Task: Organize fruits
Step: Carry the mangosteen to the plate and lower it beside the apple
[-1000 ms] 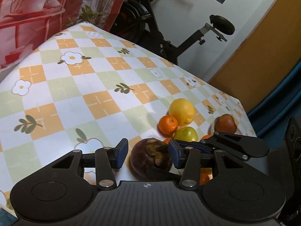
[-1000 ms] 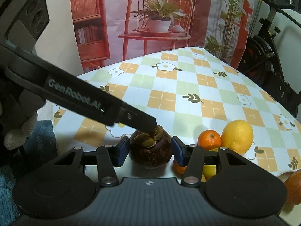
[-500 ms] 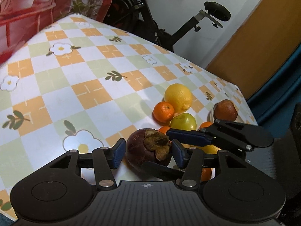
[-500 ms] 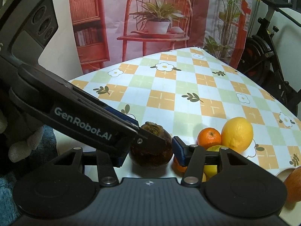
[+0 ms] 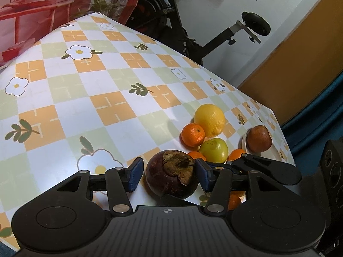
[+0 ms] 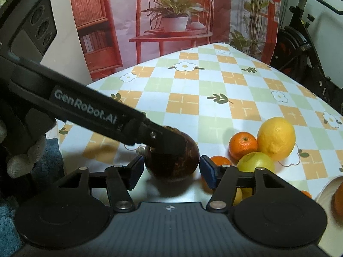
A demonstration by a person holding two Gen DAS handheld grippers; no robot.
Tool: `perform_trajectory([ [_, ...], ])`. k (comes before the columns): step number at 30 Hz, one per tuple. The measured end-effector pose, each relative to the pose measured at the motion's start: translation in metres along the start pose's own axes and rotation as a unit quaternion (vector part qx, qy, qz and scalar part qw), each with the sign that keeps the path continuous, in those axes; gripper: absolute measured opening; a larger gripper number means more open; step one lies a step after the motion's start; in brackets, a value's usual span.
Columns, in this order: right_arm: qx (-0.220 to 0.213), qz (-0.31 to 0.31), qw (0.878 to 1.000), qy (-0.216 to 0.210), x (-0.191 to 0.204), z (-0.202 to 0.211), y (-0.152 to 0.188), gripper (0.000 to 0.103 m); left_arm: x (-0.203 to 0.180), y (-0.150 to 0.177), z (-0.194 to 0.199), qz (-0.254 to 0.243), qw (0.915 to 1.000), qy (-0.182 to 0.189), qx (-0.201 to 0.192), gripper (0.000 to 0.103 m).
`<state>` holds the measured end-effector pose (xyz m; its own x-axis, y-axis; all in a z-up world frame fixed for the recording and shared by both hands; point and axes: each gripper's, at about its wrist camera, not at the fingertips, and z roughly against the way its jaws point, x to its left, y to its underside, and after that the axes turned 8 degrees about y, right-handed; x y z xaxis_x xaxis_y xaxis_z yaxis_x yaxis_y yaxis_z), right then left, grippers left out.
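1. the mangosteen (image 5: 170,176) sits on the checked tablecloth (image 5: 111,105) at the near edge of the table, at about 6 o'clock in both wrist views, its dry brown calyx turned up.
2. the left gripper (image 5: 169,174) has the mangosteen between its blue pads; a sliver of cloth shows at the 9 o'clock pad, the 3 o'clock pad sits right at the skin, and whether it presses cannot be told. the claw stands at a middling width.
3. the right gripper (image 6: 171,172) also straddles the mangosteen (image 6: 171,162); its jaws are opening, with a visible gap on each side of the fruit, so it is not gripping.
4. in the right wrist view, one finger of the left gripper (image 6: 120,124) reaches in from 9 o'clock and lies across the top of the mangosteen. a gloved hand (image 6: 23,158) shows at the 9 o'clock edge.
5. in the left wrist view, one finger of the right gripper (image 5: 265,167) comes in from 3 o'clock, just behind the left claw's right pad.
6. a cluster of fruit lies at about 2 o'clock from the mangosteen: a lemon (image 5: 209,120), a mandarin (image 5: 193,134) touching it, and a green apple (image 5: 213,150) in front, with more orange fruit partly hidden by the fingers.
7. a reddish-brown fruit (image 5: 259,138) rests on a white dish (image 5: 244,142) at 3 o'clock from the cluster.
8. an exercise bike (image 5: 193,30) stands beyond the table at 12 o'clock.
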<state>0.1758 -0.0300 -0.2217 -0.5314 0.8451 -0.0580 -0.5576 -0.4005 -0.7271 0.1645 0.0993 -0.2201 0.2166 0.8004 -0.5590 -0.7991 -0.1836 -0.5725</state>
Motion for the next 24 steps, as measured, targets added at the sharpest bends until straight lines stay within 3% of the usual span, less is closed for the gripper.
perform_trajectory([
  [21, -0.008, 0.02, 1.0, 0.015, 0.007, -0.003, 0.001, 0.062, -0.003, 0.004, -0.009, -0.015, 0.9997, -0.006, 0.019, 0.062],
  [24, -0.01, 0.025, 0.999, 0.019, 0.01, -0.003, 0.001, 0.061, -0.01, 0.007, -0.01, -0.038, 0.9989, -0.021, 0.018, 0.062],
])
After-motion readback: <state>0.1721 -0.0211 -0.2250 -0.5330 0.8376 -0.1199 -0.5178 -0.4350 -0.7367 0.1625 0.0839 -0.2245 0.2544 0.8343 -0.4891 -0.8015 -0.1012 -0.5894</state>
